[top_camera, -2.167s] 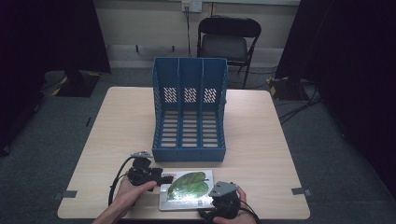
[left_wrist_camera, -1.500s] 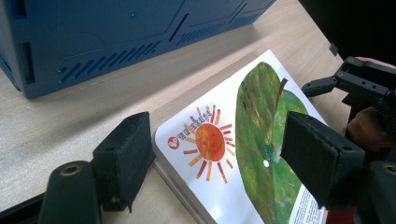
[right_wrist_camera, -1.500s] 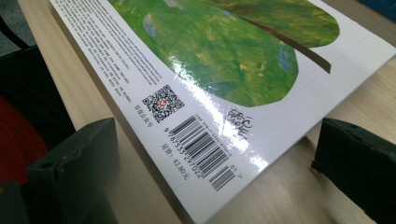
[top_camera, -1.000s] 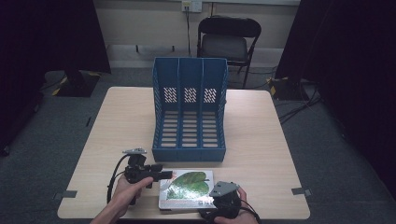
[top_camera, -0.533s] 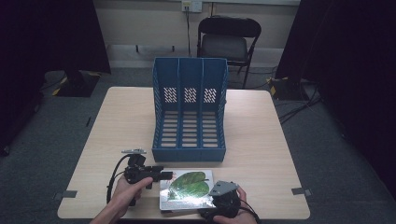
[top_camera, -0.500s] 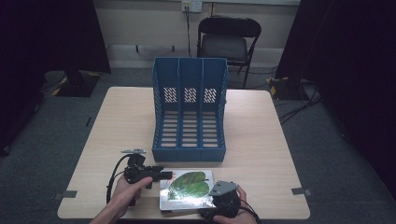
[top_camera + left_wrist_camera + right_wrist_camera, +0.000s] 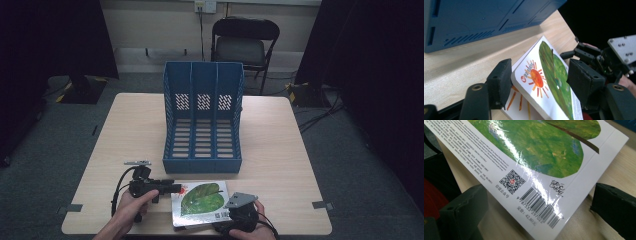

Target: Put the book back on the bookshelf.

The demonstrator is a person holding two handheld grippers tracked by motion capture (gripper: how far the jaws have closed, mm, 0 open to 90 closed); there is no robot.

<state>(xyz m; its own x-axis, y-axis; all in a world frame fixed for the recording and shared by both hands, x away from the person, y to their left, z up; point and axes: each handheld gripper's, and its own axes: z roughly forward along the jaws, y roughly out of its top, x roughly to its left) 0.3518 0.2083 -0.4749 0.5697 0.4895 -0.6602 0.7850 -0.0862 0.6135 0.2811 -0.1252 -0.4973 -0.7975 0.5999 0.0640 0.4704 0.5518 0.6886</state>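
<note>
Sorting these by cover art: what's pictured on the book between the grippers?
A big green leaf on white, with a red-orange sun at one corner of the book; clearest in the left gripper view.

The high view looks forward and down on the whole table (image 7: 280, 150). Each gripper view sits low and very near the picture book (image 7: 549, 75), which both share; the right one is perhaps too close to show more than its cover.

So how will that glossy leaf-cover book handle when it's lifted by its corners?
The book looks thin, so it may sag between the left gripper and right gripper. Its shiny cover could slip from the pads. It probably weighs little.
</note>
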